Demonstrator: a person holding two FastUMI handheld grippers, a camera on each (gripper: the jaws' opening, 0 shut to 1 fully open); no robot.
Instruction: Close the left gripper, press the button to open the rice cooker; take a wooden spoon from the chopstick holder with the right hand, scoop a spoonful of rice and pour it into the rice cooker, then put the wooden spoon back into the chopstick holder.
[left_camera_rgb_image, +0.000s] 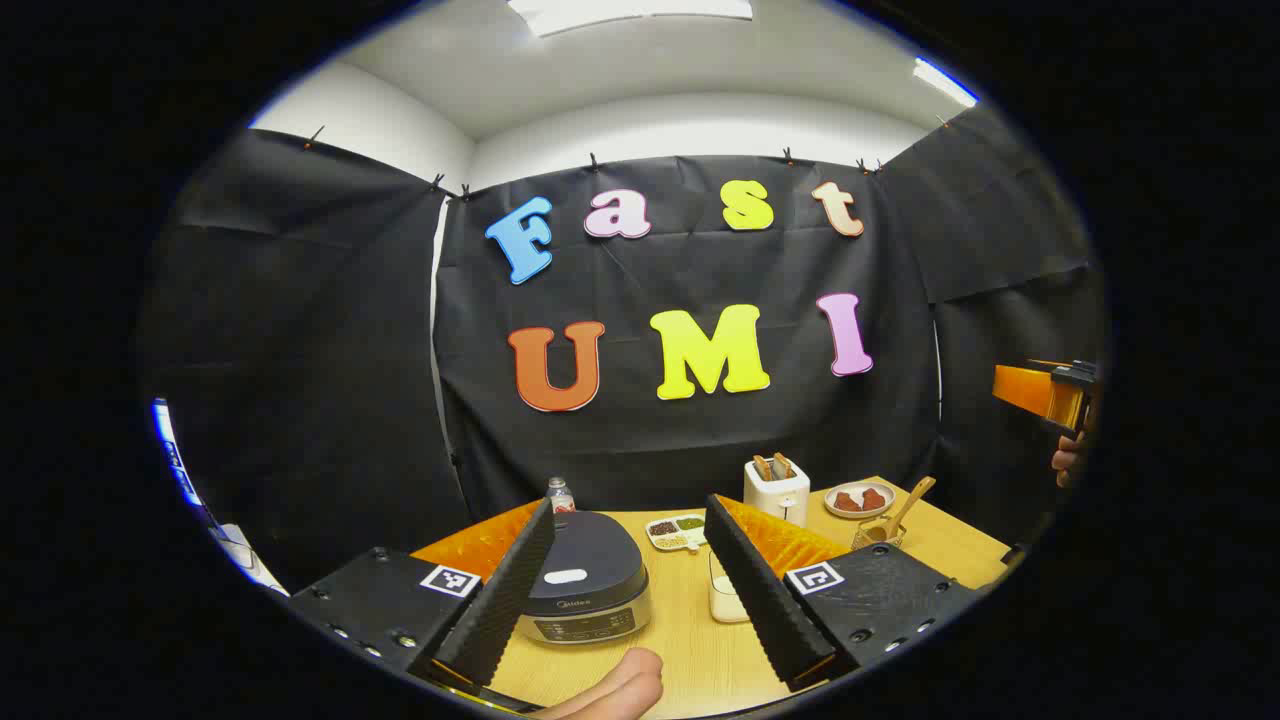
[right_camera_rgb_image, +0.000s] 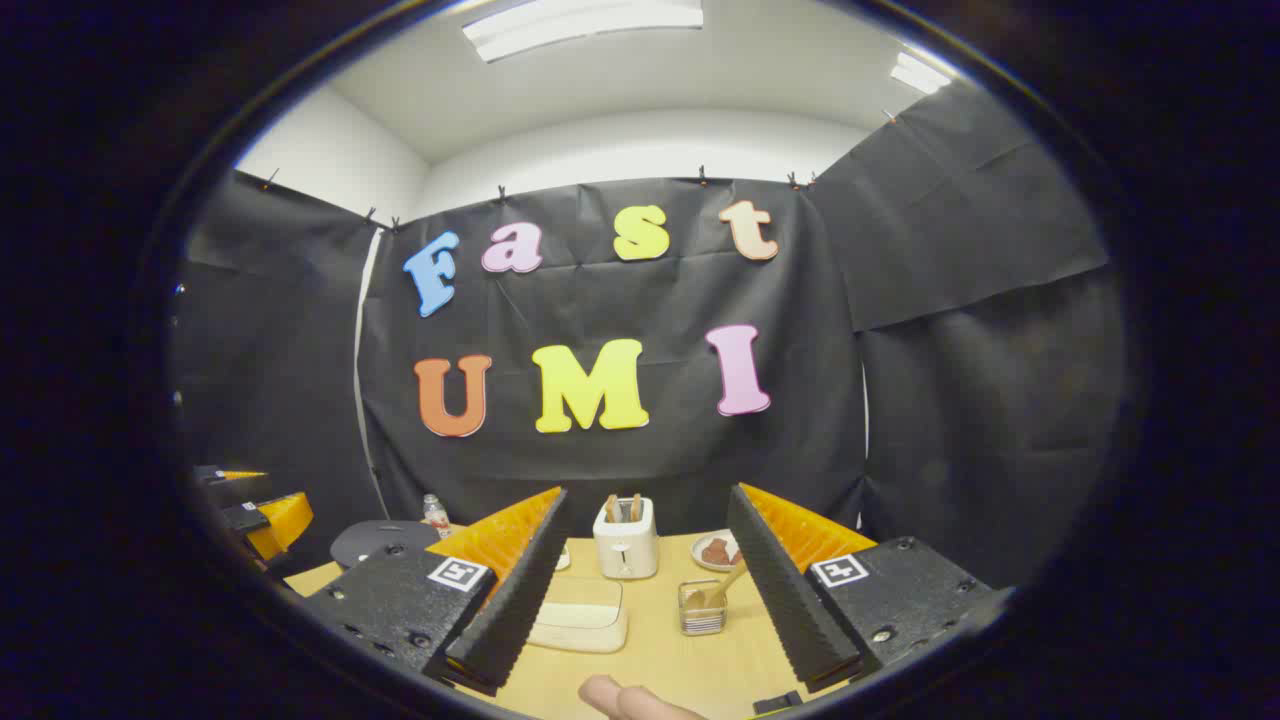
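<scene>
Wooden spoon (left_camera_rgb_image: 905, 510) leans up-right from the chopstick holder (left_camera_rgb_image: 876, 533) (handle uppermost); both grippers' fingers spread wide, holding nothing.

Recording booth: black cloth walls (left_camera_rgb_image: 320, 330), kitchenware table (left_camera_rgb_image: 690, 640)

light: bright ceiling panels (left_camera_rgb_image: 630, 12) | focus: sharp | edges: bowed (fisheye), dim rim

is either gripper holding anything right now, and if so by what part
Nothing is held. The left gripper and the right gripper are both open, with the wooden spoon standing in the chopstick holder.
</scene>
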